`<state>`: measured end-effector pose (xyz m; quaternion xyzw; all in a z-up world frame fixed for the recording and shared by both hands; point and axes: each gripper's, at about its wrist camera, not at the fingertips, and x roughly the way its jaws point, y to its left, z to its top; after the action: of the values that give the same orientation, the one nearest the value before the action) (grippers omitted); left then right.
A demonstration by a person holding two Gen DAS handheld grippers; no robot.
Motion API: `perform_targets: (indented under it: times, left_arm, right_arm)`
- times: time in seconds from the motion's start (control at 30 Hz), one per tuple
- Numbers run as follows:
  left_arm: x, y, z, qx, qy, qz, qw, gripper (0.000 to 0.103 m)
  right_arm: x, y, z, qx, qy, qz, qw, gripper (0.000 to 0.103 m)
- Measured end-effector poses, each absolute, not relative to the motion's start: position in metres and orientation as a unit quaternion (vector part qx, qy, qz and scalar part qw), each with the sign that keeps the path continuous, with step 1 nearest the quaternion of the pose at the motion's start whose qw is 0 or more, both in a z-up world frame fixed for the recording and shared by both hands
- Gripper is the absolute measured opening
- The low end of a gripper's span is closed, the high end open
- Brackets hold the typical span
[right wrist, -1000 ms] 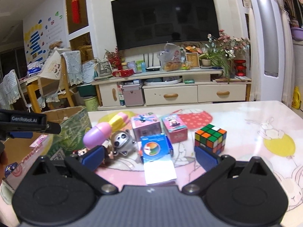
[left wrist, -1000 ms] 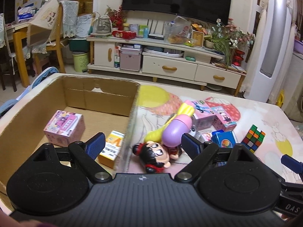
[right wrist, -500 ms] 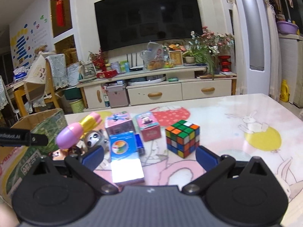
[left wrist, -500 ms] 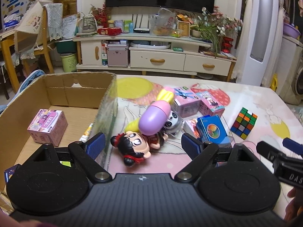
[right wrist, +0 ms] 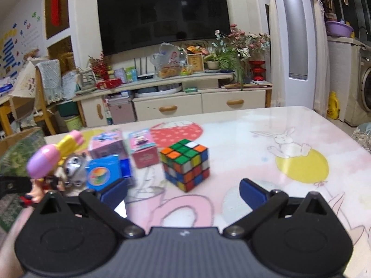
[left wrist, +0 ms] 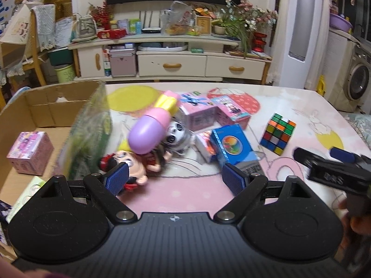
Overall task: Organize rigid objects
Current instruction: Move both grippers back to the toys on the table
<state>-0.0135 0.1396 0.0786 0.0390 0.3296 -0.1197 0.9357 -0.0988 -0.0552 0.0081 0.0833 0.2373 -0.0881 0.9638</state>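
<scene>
A pile of toys lies on the table: a purple and yellow capsule toy (left wrist: 150,128), a doll (left wrist: 129,164), a raccoon figure (left wrist: 175,136), a blue box (left wrist: 234,144), two pink boxes (left wrist: 199,113) and a Rubik's cube (left wrist: 277,133). My left gripper (left wrist: 174,179) is open and empty just in front of the doll and blue box. My right gripper (right wrist: 183,191) is open and empty, with the Rubik's cube (right wrist: 185,166) just ahead between its fingers. The right gripper also shows at the right edge of the left wrist view (left wrist: 334,164).
An open cardboard box (left wrist: 46,106) stands at the left of the toys and holds a pink box (left wrist: 30,153) and other small packages. A TV cabinet (right wrist: 176,102) stands beyond the table's far edge.
My left gripper has swung right, from over the cardboard box to the toy pile. My right gripper has moved right and forward, so the Rubik's cube now sits centred before it.
</scene>
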Motion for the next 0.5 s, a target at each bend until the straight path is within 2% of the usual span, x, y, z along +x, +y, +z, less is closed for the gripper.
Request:
perform_targets:
  times: [0.23, 0.5]
  left_arm:
    - [-0.013, 0.106, 0.063, 0.044, 0.341, -0.155, 0.926, 0.103]
    - [0.001, 0.07, 0.044, 0.038, 0.349, -0.174, 0.92, 0.103]
  right_arm:
    - [-0.065, -0.082, -0.009, 0.093, 0.27, -0.084, 0.955, 0.102]
    - [-0.035, -0.086, -0.014, 0.076, 0.27, -0.028, 0.96, 0.102]
